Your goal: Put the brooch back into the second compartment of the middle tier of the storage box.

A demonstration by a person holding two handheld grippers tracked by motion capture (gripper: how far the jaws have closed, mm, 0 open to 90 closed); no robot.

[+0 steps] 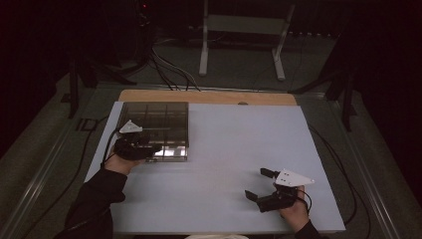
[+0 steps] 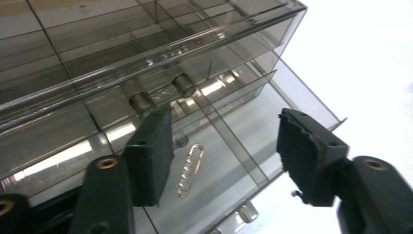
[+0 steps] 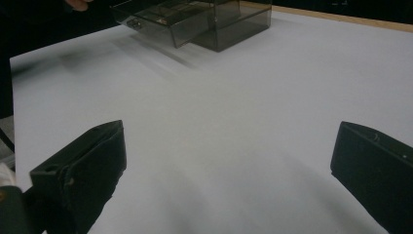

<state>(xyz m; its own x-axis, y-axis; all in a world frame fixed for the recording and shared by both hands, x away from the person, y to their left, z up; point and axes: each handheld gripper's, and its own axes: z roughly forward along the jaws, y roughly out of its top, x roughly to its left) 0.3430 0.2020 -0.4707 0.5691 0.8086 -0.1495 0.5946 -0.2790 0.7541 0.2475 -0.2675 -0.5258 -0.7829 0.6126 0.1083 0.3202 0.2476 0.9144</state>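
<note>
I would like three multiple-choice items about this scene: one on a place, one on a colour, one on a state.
1. Where does the clear organizer box stand on the table?
A. far left part
B. near right corner
C. centre

2. What colour is the safety pin in the drawer?
A. red
B. gold
C. blue

3. How is the right claw?
A. shut on a pin
B. shut, empty
C. open, empty

Key: 1 A, the high view shows the box at the far left; 2 B, it shines gold; 3 C, its jaws stand wide apart over bare table.
</note>
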